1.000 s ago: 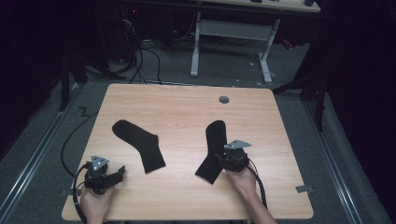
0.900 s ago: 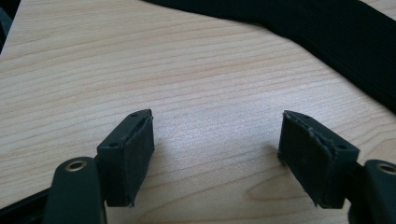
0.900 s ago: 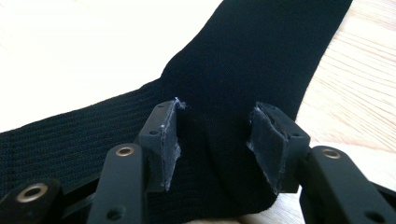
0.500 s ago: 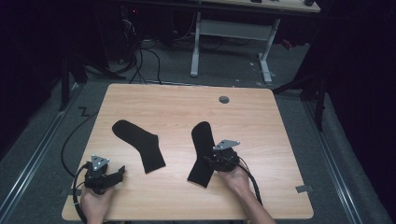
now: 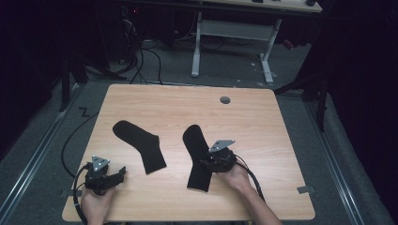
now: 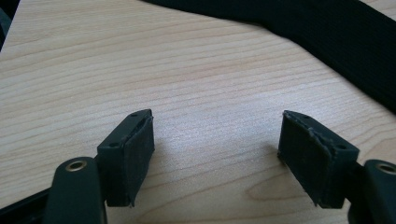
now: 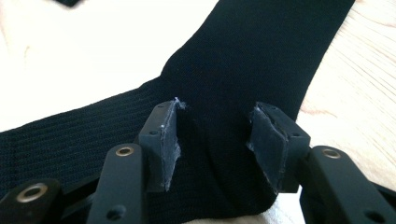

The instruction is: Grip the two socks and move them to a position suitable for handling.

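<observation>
Two black socks lie on the wooden table [image 5: 169, 105]. The left sock [image 5: 141, 145] lies flat, bent at the heel, and its edge crosses the top of the left gripper view [image 6: 336, 42]. My left gripper [image 5: 121, 172] rests near the front left corner, short of that sock, open over bare wood [image 6: 217, 154]. The right sock [image 5: 193, 138] lies near the table's middle. My right gripper [image 5: 210, 162] sits at its heel. In the right gripper view the jaws [image 7: 215, 135] pinch a raised fold of this sock [image 7: 261, 46].
A round cable hole [image 5: 225, 100] sits near the table's far edge. Beyond the table stand white desk legs [image 5: 196, 47] and loose cables [image 5: 141, 56] on the dark floor. A metal rail [image 5: 28, 159] runs along the left side.
My right gripper has slid left across the table, dragging the right sock with it toward the left sock. The left gripper and left sock have stayed put.
</observation>
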Motion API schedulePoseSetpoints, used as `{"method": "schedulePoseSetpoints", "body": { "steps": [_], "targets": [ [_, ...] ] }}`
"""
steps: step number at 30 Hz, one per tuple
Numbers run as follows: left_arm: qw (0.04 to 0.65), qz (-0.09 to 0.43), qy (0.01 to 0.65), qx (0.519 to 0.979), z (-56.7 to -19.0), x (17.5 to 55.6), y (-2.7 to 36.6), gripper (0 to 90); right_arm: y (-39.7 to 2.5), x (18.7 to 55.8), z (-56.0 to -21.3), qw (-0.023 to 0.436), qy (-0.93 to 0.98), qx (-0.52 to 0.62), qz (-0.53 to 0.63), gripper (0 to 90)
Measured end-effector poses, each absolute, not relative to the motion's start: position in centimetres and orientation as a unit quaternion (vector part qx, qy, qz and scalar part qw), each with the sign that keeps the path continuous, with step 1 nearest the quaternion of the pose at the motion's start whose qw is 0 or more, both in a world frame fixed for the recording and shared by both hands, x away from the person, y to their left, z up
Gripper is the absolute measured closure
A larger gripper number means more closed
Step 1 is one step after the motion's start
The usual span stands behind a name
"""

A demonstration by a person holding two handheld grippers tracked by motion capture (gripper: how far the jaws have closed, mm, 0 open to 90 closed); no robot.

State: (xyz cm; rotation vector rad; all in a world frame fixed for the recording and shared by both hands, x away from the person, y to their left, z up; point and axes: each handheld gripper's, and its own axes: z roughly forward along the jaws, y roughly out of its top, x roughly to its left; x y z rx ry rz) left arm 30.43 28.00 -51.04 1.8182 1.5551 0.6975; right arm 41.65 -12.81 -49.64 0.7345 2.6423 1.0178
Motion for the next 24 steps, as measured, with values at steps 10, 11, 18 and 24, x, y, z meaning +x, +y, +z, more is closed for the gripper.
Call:
{"method": "schedulePoseSetpoints", "body": {
  "steps": [10, 11, 18, 24],
  "targets": [
    [0.319, 0.265, 0.592, 0.691, -51.0, 30.4, 28.0, 27.2, -12.9, 42.0, -49.6, 0.094, 0.904, 0.235, 0.346, 46.1],
    [0.319, 0.265, 0.592, 0.691, -51.0, 30.4, 28.0, 27.2, -12.8, 42.0, -49.6, 0.092, 0.902, 0.239, 0.348, 43.8],
    [0.319, 0.265, 0.592, 0.691, -51.0, 30.4, 28.0, 27.2, -13.6, 41.0, -48.5, 0.114, 0.873, 0.298, 0.368, 44.5],
    [0.319, 0.265, 0.592, 0.691, -51.0, 30.4, 28.0, 27.2, -13.9, 40.9, -49.3, 0.115, 0.871, 0.347, 0.328, 46.7]
  ]
}}
